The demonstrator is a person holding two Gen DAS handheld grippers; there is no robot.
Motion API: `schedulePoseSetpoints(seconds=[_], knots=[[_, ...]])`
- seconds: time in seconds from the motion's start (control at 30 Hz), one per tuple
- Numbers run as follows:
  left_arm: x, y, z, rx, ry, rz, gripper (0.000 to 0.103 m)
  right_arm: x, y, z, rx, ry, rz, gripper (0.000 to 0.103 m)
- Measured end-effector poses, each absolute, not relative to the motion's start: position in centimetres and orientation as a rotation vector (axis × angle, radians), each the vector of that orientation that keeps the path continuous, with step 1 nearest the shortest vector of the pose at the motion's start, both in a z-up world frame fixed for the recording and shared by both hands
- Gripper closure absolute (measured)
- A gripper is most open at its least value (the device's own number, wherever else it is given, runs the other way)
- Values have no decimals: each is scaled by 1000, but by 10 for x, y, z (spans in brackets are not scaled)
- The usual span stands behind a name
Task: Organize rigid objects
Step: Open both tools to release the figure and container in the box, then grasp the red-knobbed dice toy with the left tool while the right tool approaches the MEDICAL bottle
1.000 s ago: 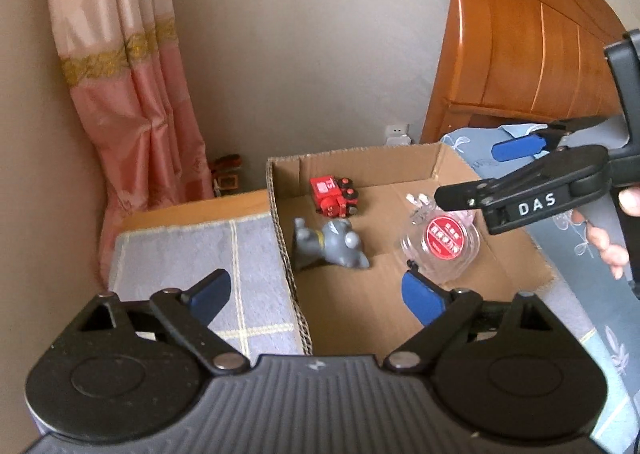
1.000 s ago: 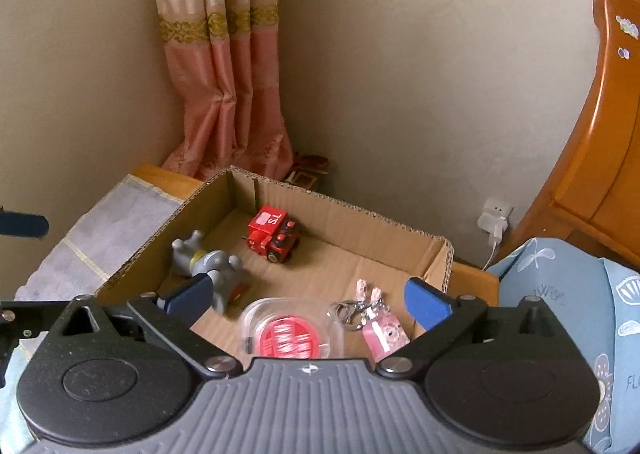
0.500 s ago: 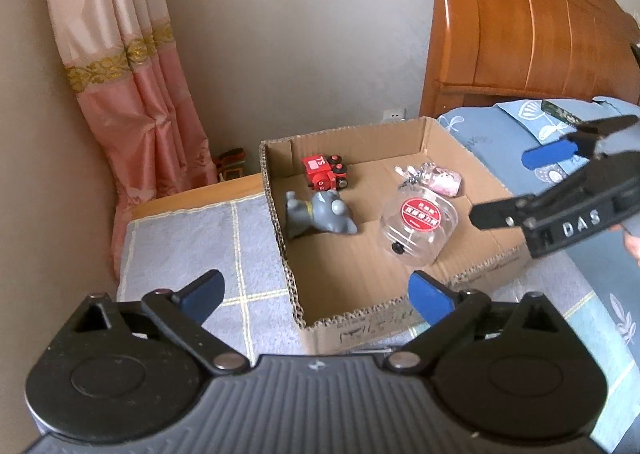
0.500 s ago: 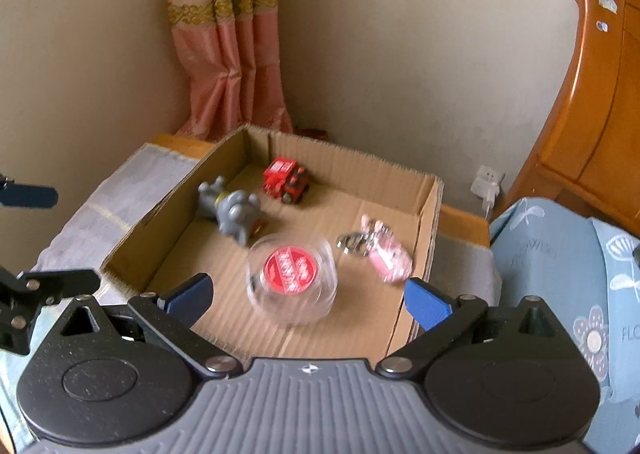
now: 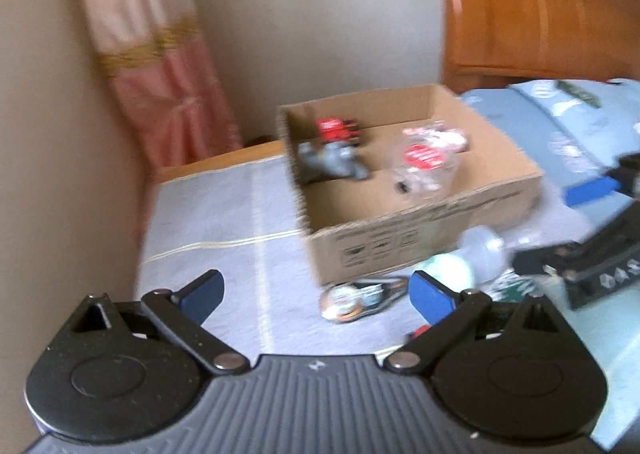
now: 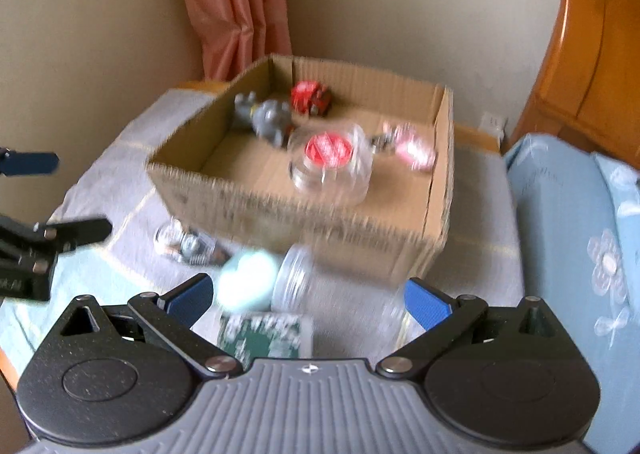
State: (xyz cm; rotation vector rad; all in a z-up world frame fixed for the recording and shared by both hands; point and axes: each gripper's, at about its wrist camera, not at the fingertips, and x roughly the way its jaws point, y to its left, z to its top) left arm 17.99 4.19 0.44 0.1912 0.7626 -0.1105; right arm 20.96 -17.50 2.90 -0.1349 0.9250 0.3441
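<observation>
An open cardboard box (image 5: 424,242) (image 6: 304,214) stands on the grey cloth. Inside lie a red toy train (image 5: 338,129) (image 6: 310,96), a grey toy animal (image 5: 332,162) (image 6: 268,116), a clear round jar with a red lid (image 5: 426,166) (image 6: 330,162) and a pink keychain (image 6: 412,148). In front of the box lie a clear jar on its side (image 6: 304,278), a pale green round thing (image 6: 248,284), a green packet (image 6: 264,334) and a shiny packet (image 5: 356,300) (image 6: 184,246). My left gripper (image 5: 316,296) is open and empty. My right gripper (image 6: 308,298) is open and empty above those loose things.
A pink curtain (image 5: 160,54) hangs in the far corner. A wooden headboard (image 5: 532,10) and blue bedding (image 6: 576,238) lie to the right. The right gripper shows at the right edge of the left view (image 5: 592,250). Both views are motion-blurred.
Both grippers have pulled back and away from the box. The loose things in front of the box have come into view. Both stay open.
</observation>
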Motion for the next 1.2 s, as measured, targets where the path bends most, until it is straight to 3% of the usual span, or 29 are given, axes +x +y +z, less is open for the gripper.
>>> schedulePoseSetpoints(seconds=[0.57, 1.2], knots=[[142, 63, -28, 87, 780, -27, 4, 190, -145, -25, -162, 1040, 271, 0], [148, 55, -40, 58, 803, -137, 4, 193, -185, -51, -102, 1116, 165, 0]])
